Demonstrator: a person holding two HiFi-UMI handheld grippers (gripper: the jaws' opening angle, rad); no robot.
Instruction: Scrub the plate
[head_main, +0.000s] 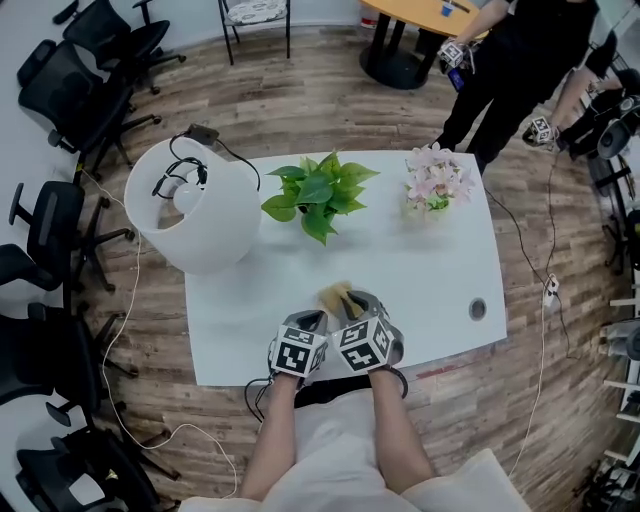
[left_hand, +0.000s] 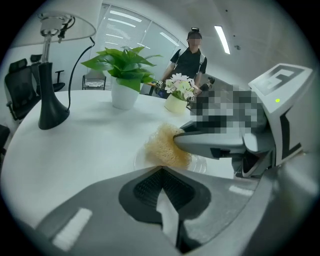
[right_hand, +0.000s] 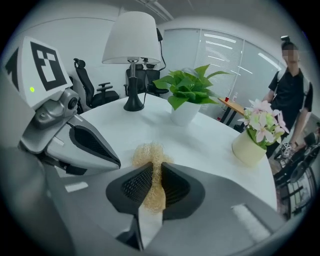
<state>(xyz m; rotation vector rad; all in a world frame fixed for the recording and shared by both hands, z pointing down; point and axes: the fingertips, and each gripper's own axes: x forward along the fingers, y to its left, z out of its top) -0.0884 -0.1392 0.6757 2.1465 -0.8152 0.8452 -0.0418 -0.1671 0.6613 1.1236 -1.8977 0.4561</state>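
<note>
Well, in the head view, one white table (head_main: 440, 270) is holding one green plant (head_main: 318, 190), one lamp (head_main: 195, 205) with a big white shade, and one pot of pink flowers (head_main: 437, 180). The lamp is sitting to the plant's left and the flowers to its right. Two grippers are resting side by side on the near side of the plant, close to the table's edge: the left gripper (head_main: 312, 322) and the right gripper (head_main: 352, 300). One yellow scrubber (head_main: 333, 294) is poking out between them. At least five black chairs (head_main: 60, 90) are standing on the floor, far to the plant's left.

In the left gripper view, one plate (left_hand: 202, 162) is lying flat on the table, on the near side of the plant. It is see-through and thin, with a shiny round rim, so it is hard to spot. The left gripper's jaws are squeezed together. The plate's near edge is running in at their tips, so they look like they are pinching it. The fluffy scrubber is sitting on the plate. One person (left_hand: 190, 57) in black is standing behind the plant.

In the right gripper view, the right gripper's jaws are clamping the scrubber, which is bulging out past their tips, on the near side of the plant. The see-through plate is too hard to pick out here.
</note>
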